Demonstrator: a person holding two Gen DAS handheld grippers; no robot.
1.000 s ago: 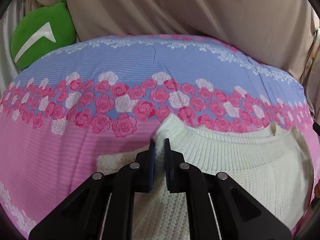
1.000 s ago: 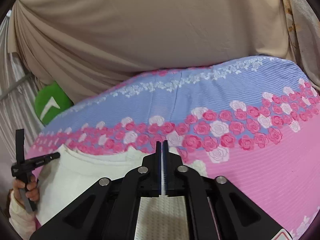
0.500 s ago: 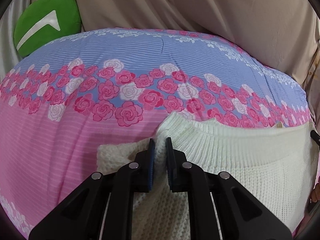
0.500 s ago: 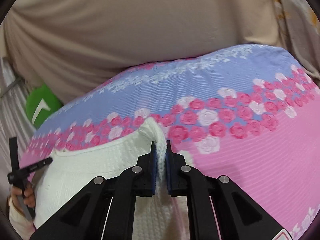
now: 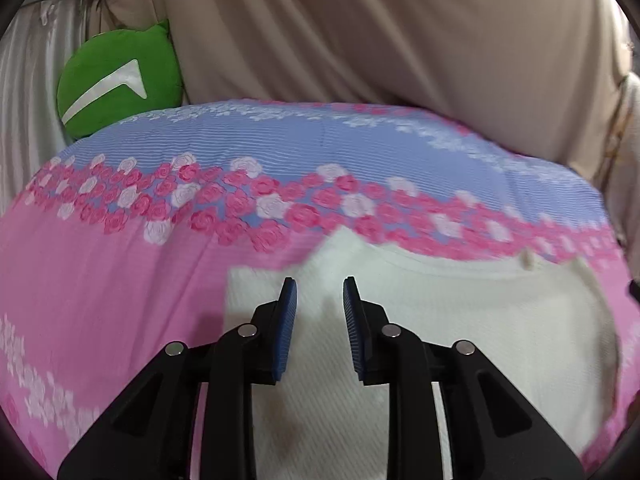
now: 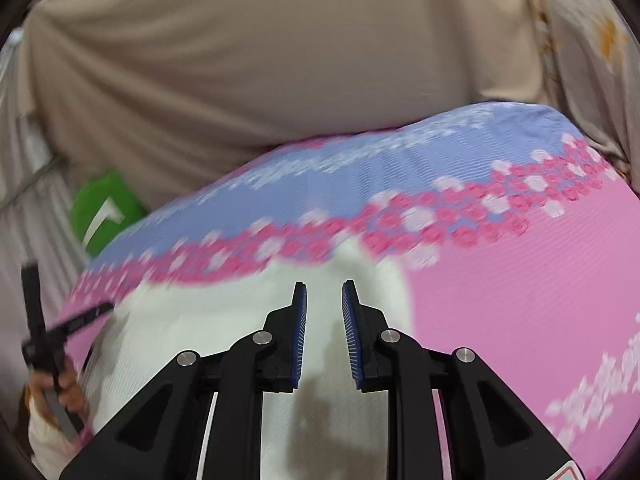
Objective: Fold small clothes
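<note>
Both grippers have let go of the sweater's shoulder corners they pinched half a second ago and have pulled back a little, their jaws having just been opening. Now the left gripper (image 5: 319, 286) stands with its blue ribbed pads parted and nothing between them, hovering above the cream knit sweater (image 5: 460, 320), pointing forward and downward over its left shoulder area. The right gripper (image 6: 323, 288) is likewise parted and empty, tilted downward above the sweater's (image 6: 208, 328) right shoulder, its shadow falling on the knit below. In the right wrist view the left gripper's (image 6: 60, 332) black frame shows at the far left edge, held by a hand (image 6: 60, 396) in a cream sleeve; the picture is blurred there. The sweater lies flat on the bed (image 5: 100, 300), at the near middle of it, its ribbed neckline toward the far edge and a folded sleeve lying as a squared flap at its left side. Its fabric is a soft, chunky rib knit. The bed cover is pink near the front, with a band of pink and white roses across the middle and a striped blue zone toward the far edge. Beyond the far edge hangs a beige cloth (image 5: 400, 40) in loose folds. A round green cushion (image 5: 116, 76) with a white mark sits at the far left corner.
</note>
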